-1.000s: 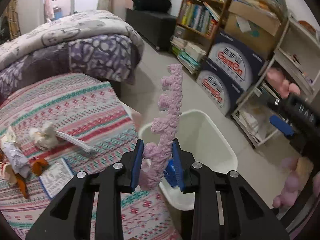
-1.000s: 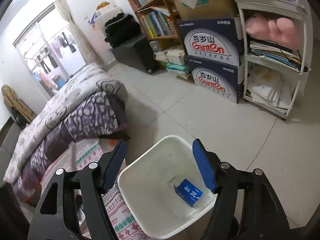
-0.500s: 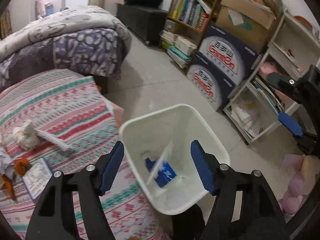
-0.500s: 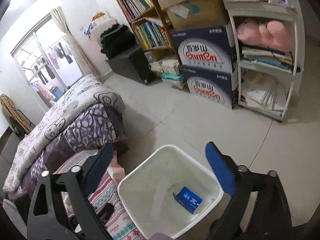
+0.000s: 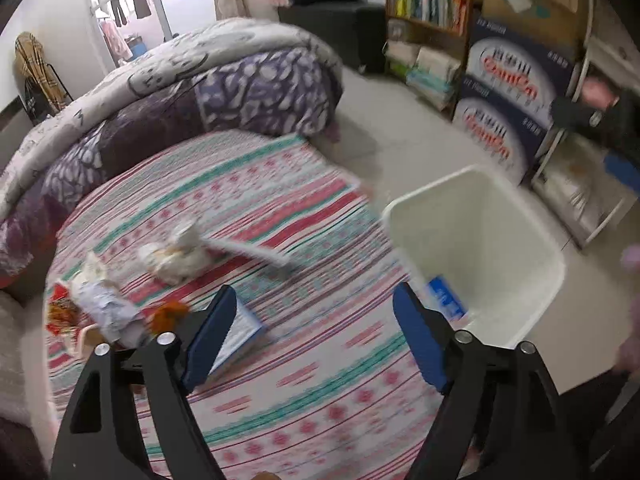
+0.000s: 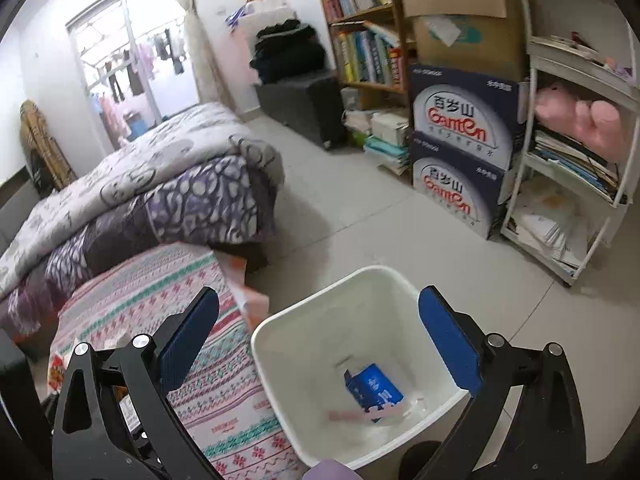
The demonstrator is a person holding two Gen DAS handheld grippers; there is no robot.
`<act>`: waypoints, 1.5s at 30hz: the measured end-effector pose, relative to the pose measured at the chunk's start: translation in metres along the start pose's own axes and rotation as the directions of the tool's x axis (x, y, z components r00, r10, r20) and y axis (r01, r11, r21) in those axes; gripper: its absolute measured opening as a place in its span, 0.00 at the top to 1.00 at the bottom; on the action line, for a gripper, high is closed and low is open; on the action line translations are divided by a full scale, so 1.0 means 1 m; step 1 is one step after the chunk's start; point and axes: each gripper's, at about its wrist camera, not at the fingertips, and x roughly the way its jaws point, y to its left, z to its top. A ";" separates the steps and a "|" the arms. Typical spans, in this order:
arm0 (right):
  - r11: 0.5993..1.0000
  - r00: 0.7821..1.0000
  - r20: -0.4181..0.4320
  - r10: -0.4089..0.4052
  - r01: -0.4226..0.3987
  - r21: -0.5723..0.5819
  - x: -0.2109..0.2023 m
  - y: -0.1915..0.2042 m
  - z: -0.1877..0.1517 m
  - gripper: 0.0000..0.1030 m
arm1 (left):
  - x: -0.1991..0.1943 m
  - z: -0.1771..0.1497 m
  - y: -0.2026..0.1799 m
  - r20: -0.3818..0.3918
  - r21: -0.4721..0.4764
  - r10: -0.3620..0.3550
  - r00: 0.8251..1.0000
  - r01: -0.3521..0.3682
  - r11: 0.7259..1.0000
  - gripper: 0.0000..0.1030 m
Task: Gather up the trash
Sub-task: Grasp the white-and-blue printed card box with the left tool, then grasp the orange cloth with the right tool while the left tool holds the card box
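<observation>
Change: a second ago my left tool [image 5: 310, 336] was clamped on a pink knobbly strip; now its jaws are spread wide with nothing between them, and the view has swung from the bin to the bed.
Pink strip: I see it lying at the bottom of the white bin [image 6: 280, 324], just beside the blue carton [image 6: 374, 386], blurred.
Right tool [image 6: 320, 336]: jaws wide apart, holding nothing, poised above the bin as before.
Bed, left to right: crumpled paper and wrappers [image 5: 96, 300] near the left edge of the striped bedspread [image 5: 280, 392], an orange scrap [image 5: 168, 314], a white wad [image 5: 176, 254] with a pale stick [image 5: 248, 248] beside it, and a booklet [image 5: 240, 332] partly behind my left tool's left finger [image 5: 208, 330].
Around: a folded purple quilt [image 5: 208, 92] behind the bedspread; the bin sits on the floor against the bed's right edge; stacked water cartons [image 6: 460, 148] and a white shelf rack [image 6: 576, 168] stand farther right.
Left view only: the trash left on the bed.
Right view only: the strip in the bin; the left view shows just the carton.
</observation>
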 end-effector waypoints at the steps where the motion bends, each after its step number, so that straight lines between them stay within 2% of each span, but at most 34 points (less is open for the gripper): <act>1: 1.000 1.000 -0.009 0.004 -0.004 -0.007 0.002 0.004 -0.001 0.07 | 0.005 -0.005 0.009 -0.033 0.015 0.017 0.999 -0.017 1.000 0.21; 4: 1.000 0.999 -0.039 0.014 -0.015 -0.023 0.006 0.014 -0.005 0.07 | 0.019 -0.017 0.032 -0.106 0.033 0.086 0.991 -0.083 0.996 0.21; 6: 0.999 0.998 -0.065 0.026 -0.028 -0.027 0.010 0.020 -0.007 0.07 | 0.029 -0.025 0.050 -0.155 0.017 0.103 0.983 -0.101 0.995 0.21; 8: 0.999 0.995 -0.094 0.040 -0.043 -0.032 0.015 0.026 -0.009 0.07 | 0.037 -0.033 0.069 -0.195 -0.008 0.079 0.978 -0.082 0.997 0.21; 13: 0.997 0.990 -0.135 0.043 -0.051 -0.052 0.023 0.042 -0.018 0.07 | 0.050 -0.039 0.090 -0.237 0.005 0.010 0.971 -0.009 1.000 0.21; 16: 0.996 0.986 -0.158 0.051 -0.062 -0.064 0.028 0.048 -0.022 0.07 | 0.057 -0.038 0.092 -0.244 0.062 -0.029 0.969 0.046 0.997 0.21; 19: 0.996 0.983 -0.180 0.041 -0.056 -0.077 0.034 0.049 -0.025 0.07 | 0.065 -0.040 0.083 -0.248 0.169 -0.017 0.969 0.061 0.984 0.21; 22: 0.997 0.976 -0.214 0.041 -0.054 -0.055 0.042 0.047 -0.026 0.07 | 0.081 -0.037 0.077 -0.270 0.189 -0.043 0.962 0.096 0.977 0.21; 25: 0.998 0.970 -0.237 0.045 -0.053 -0.028 0.048 0.045 -0.026 0.07 | 0.097 -0.035 0.075 -0.289 0.219 -0.002 0.957 0.069 0.973 0.21; 26: 0.998 0.971 -0.237 0.042 -0.050 -0.026 0.049 0.045 -0.026 0.07 | 0.104 -0.035 0.077 -0.302 0.220 0.008 0.953 0.062 0.973 0.18; 28: 0.999 0.973 -0.229 0.033 -0.040 -0.028 0.049 0.045 -0.026 0.07 | 0.108 -0.031 0.086 -0.297 0.171 -0.023 0.954 0.077 0.982 0.18; 31: 0.999 0.972 -0.230 0.035 -0.041 -0.020 0.050 0.045 -0.027 0.07 | 0.107 -0.028 0.097 -0.304 0.093 -0.071 0.950 0.104 0.990 0.37; 33: 0.999 0.969 -0.244 0.047 -0.051 -0.009 0.053 0.047 -0.028 0.07 | 0.101 -0.032 0.096 -0.299 0.100 -0.057 0.953 0.091 0.991 0.39; 36: 0.997 0.958 -0.274 0.081 -0.080 0.015 0.056 0.051 -0.031 0.07 | 0.084 -0.041 0.097 -0.280 0.065 -0.087 0.956 0.110 0.992 0.40; 41: 0.993 0.953 -0.281 0.118 -0.117 0.017 0.054 0.066 -0.035 0.07 | 0.031 -0.050 0.130 -0.168 -0.095 -0.122 0.978 0.107 0.990 0.42; 45: 0.989 0.946 -0.291 0.141 -0.148 -0.004 0.055 0.083 -0.043 0.07 | -0.022 -0.054 0.175 -0.028 -0.261 -0.137 0.990 0.125 0.957 0.42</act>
